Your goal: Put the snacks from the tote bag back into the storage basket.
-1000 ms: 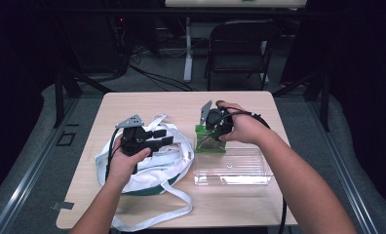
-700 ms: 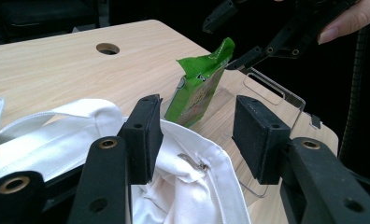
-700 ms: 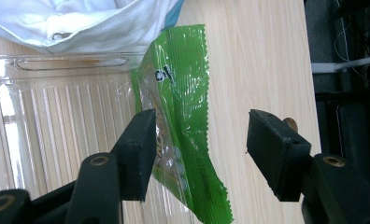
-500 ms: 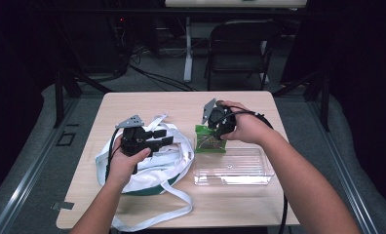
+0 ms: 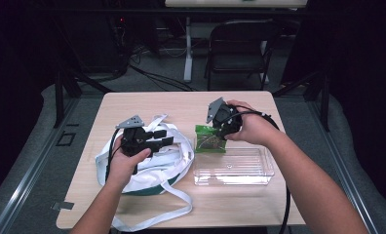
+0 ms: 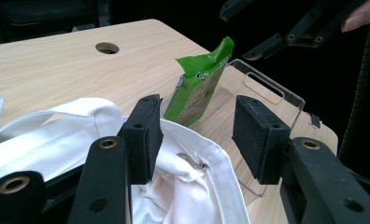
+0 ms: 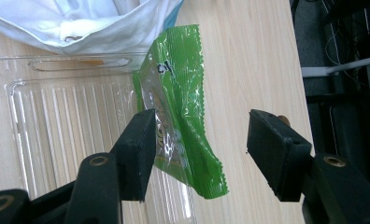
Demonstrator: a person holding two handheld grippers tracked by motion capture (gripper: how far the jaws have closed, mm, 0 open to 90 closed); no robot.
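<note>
Crinkled green snack packet [image 7: 183, 102] leans on the clear plastic tray's [image 5: 235, 168] rim, between the open right claw's [image 7: 199, 144] jaws—ready for pinching—while the open left claw [image 6: 197, 135] hovers over the white cloth bag [image 5: 152, 161].

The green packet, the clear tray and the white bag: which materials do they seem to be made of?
The green crinkled packet looks like thin glossy plastic film: it shines and has crimped, serrated ends. The clear ribbed tray seems to be rigid transparent plastic; the table shows through it. The white bag with straps appears to be matte woven cloth, with soft folds.
</note>
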